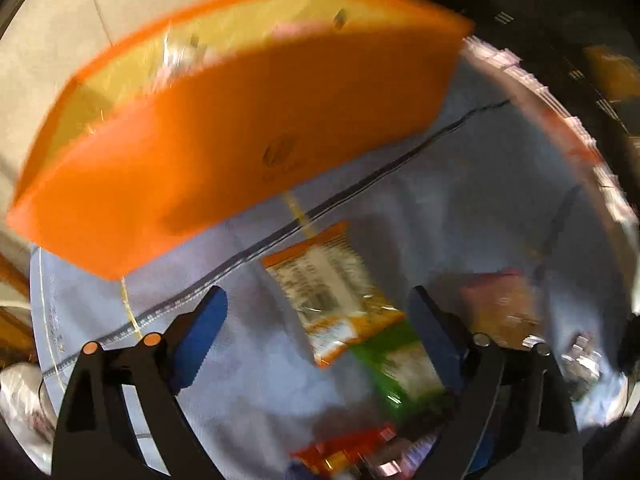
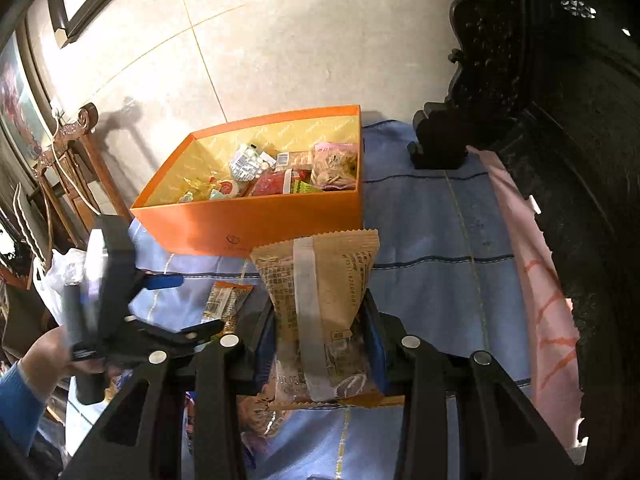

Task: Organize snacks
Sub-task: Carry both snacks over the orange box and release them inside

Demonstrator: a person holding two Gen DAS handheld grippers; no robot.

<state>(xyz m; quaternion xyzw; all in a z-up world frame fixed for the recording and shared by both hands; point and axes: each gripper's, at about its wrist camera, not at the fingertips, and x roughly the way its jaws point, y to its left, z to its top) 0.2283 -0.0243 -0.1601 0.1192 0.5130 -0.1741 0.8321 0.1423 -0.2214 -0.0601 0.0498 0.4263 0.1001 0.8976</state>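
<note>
Right wrist view: a brown packet is clamped between the blue pads of the right gripper, whose jaws are drawn partway in against the packet's sides. The packet is held upright and clear of the blue cloth that covers the desk. The orange box stands just beyond it, open-topped and already part filled with snacks.

The step in hand is judged to be the carrying of this packet to the box. The next move calls for the packet to be lifted over the near wall and let go above a free spot, probably the left half, where fewer snacks are seen.

The left gripper is seen with its jaws spread wide and nothing between them. In the left wrist view, which is blurred, it hangs over an orange-edged packet and a green packet lying on the cloth, touching neither. A red packet lies nearer the bottom edge. These are judged to be next for collection, so the task appears well along but not done.
</note>
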